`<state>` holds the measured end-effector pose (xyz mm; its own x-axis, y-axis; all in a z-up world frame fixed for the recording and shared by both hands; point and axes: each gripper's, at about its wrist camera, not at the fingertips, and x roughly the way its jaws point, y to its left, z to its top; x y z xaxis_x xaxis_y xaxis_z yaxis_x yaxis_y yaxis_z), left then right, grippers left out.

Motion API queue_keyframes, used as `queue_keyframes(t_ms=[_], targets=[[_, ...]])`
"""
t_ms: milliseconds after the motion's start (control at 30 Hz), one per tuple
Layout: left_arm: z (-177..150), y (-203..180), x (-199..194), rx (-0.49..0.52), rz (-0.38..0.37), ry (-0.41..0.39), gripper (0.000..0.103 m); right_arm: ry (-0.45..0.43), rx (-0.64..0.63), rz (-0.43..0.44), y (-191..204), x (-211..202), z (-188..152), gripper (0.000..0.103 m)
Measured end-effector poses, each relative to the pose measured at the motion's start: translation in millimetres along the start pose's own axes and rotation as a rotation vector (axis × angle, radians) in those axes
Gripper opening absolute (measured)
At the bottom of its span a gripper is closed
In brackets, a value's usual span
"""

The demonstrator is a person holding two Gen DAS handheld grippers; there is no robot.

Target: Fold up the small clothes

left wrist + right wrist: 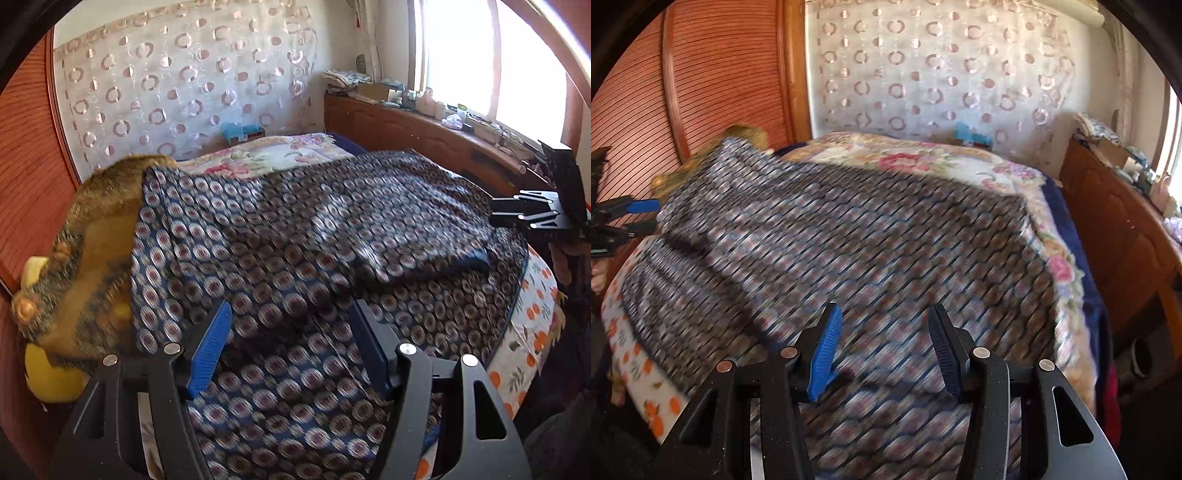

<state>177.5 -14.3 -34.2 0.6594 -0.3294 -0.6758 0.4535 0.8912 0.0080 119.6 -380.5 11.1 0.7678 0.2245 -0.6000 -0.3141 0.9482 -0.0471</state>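
Observation:
A dark patterned garment (303,229) with small oval motifs lies spread over the bed, one part folded over near its right edge (424,254). It fills the right wrist view (849,251), blurred by motion. My left gripper (290,314) is open and empty just above the cloth's near part. My right gripper (882,317) is open and empty above the cloth's near edge; in the left wrist view it shows at the far right (517,214), beside the garment. The left gripper shows at the left edge of the right wrist view (642,218).
A floral blanket (280,151) covers the far bed. A furry brown and yellow plush (85,258) lies at the left by the wooden wardrobe (26,184). An orange-print sheet (532,314) hangs at the right. A cluttered wooden sill (424,122) runs under the window.

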Motion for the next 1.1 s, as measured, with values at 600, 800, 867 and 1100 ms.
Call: queue_keyframes(t_ms=[600, 800, 867, 1100], targets=[[-18, 20, 36, -0.11, 0.03, 0.06, 0.052, 0.104, -0.024, 0.045, 22, 24, -38, 0.037], [6, 0, 68, 0.019, 0.091, 0.104, 0.03, 0.087, -0.046, 0.047, 24, 32, -36, 0.003], [11, -8, 70, 0.08, 0.117, 0.11, 0.014, 0.07, -0.055, 0.06, 28, 36, -33, 0.003], [31, -11, 18, 0.106, 0.044, 0.052, 0.004, 0.017, -0.08, 0.119, 26, -8, -24, 0.002]])
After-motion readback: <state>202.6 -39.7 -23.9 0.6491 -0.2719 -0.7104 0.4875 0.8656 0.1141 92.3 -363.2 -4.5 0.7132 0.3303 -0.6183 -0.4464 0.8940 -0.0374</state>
